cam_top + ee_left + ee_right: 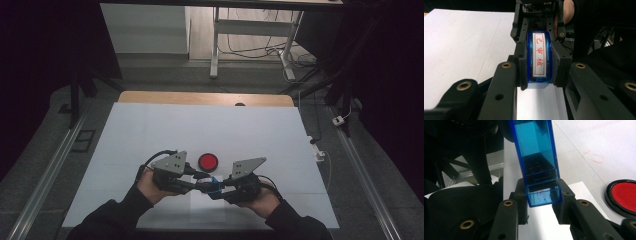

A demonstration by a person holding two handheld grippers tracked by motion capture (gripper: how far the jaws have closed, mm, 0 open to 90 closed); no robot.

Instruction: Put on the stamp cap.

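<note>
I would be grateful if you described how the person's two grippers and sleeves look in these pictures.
Both the left gripper and the right gripper are black, each with a grey three-cornered plate on top and a black cable trailing from it. In the gripper views their jaws are black linkage bars joined by brass-coloured rivets, ending in flat dark pads. The person wears dark long sleeves.

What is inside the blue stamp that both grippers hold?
Through the clear blue stamp a dark block shows, with faint red marks on it. Its far part is hidden by the left gripper.
</note>
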